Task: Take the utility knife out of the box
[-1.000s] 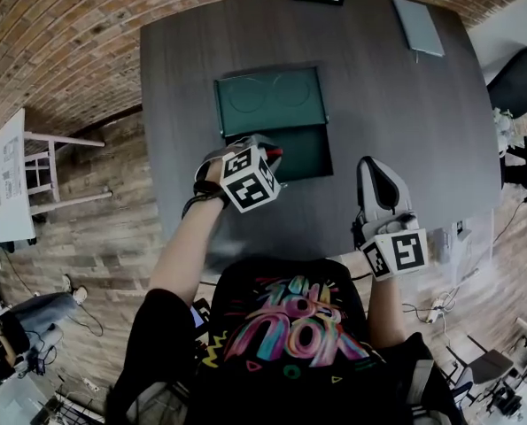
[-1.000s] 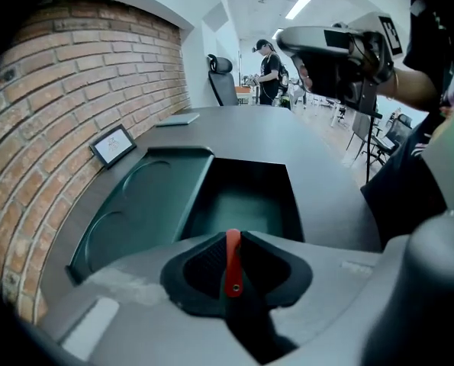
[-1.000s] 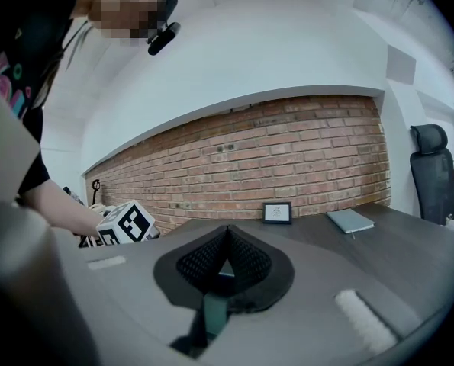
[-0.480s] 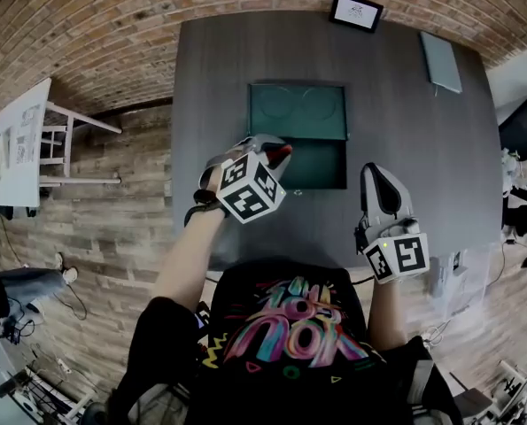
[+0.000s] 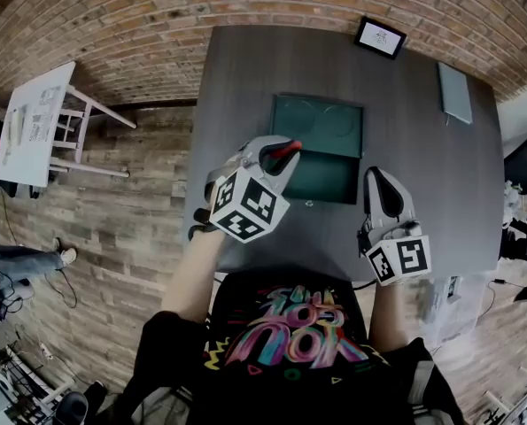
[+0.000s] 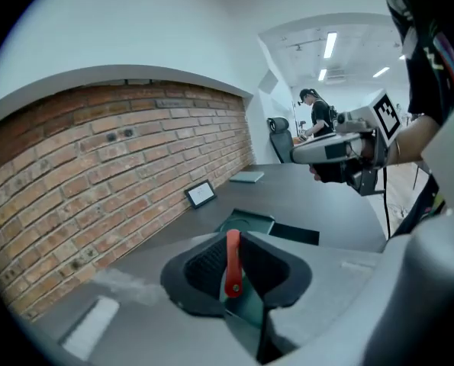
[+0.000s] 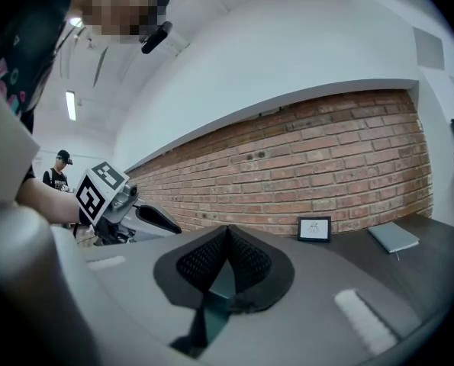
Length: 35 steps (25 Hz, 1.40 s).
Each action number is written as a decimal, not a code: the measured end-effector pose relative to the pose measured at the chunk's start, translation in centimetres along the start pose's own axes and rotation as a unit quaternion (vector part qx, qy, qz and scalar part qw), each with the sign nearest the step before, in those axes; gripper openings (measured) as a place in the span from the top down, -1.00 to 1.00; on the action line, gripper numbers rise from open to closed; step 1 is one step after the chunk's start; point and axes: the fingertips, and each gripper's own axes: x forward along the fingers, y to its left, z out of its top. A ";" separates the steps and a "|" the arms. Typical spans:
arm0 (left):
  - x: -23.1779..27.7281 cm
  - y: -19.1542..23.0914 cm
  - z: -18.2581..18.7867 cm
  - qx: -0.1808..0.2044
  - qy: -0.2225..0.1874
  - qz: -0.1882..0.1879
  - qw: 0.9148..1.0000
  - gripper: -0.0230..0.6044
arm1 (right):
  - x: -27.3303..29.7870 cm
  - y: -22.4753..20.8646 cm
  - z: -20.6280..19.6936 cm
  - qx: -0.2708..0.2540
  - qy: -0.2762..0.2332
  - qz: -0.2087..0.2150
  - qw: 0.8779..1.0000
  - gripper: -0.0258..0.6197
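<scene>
A dark green box (image 5: 320,123) lies open on the dark grey table (image 5: 245,69), its lid folded back toward the wall. My left gripper (image 5: 281,154) hangs above the box's near left corner, shut on a slim red utility knife (image 5: 287,157). In the left gripper view the knife (image 6: 232,261) stands upright between the pads, with the box (image 6: 249,222) below and beyond it. My right gripper (image 5: 383,187) hovers right of the box, jaws shut with nothing between them. Its closed tips (image 7: 227,233) point at the brick wall, and the left gripper (image 7: 135,208) shows to the side.
A small framed picture (image 5: 380,37) stands at the table's far edge, and a grey notebook (image 5: 455,93) lies at the far right. A white side table (image 5: 34,122) stands on the wooden floor to the left. A person (image 6: 316,113) stands far off in the room.
My left gripper has risen from the box with the red knife held in it and tilted up. The right gripper shifted slightly. The head camera has swung, so the table sits further right.
</scene>
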 end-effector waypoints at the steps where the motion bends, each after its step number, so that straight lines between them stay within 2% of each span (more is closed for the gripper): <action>1: -0.5 0.3 0.4 -0.005 -0.009 0.009 1.000 0.75 | 0.2 0.1 0.2 -0.002 -0.001 0.004 1.000 0.92; 6: -2.9 1.6 1.9 -0.034 -0.055 0.049 0.997 0.75 | 0.6 0.6 1.1 -0.010 -0.003 0.012 1.000 0.92; 12: -6.1 3.3 3.7 -0.063 -0.112 0.091 0.988 0.75 | 0.9 1.1 1.7 -0.018 -0.005 0.020 1.000 0.92; 18: -8.6 3.9 4.3 -0.102 -0.153 0.118 0.976 0.75 | 0.8 1.3 2.2 -0.022 -0.010 0.021 0.999 0.92; 21: -9.8 3.9 4.4 -0.146 -0.174 0.127 0.966 0.75 | 0.7 1.3 2.4 -0.023 -0.011 0.018 1.000 0.92; 25: -10.8 3.7 4.4 -0.187 -0.205 0.122 0.953 0.75 | 0.3 1.1 2.5 -0.023 -0.012 0.015 1.000 0.92; 29: -11.2 3.4 4.3 -0.198 -0.232 0.102 0.947 0.75 | 0.1 1.1 2.5 -0.022 -0.013 0.010 1.000 0.92; 34: -11.3 3.1 4.2 -0.210 -0.240 0.097 0.943 0.75 | -0.2 0.9 2.5 -0.022 -0.013 0.008 1.000 0.92; 35: -11.3 3.0 4.2 -0.210 -0.241 0.098 0.943 0.89 | -0.2 0.9 2.5 -0.022 -0.014 0.008 1.000 0.92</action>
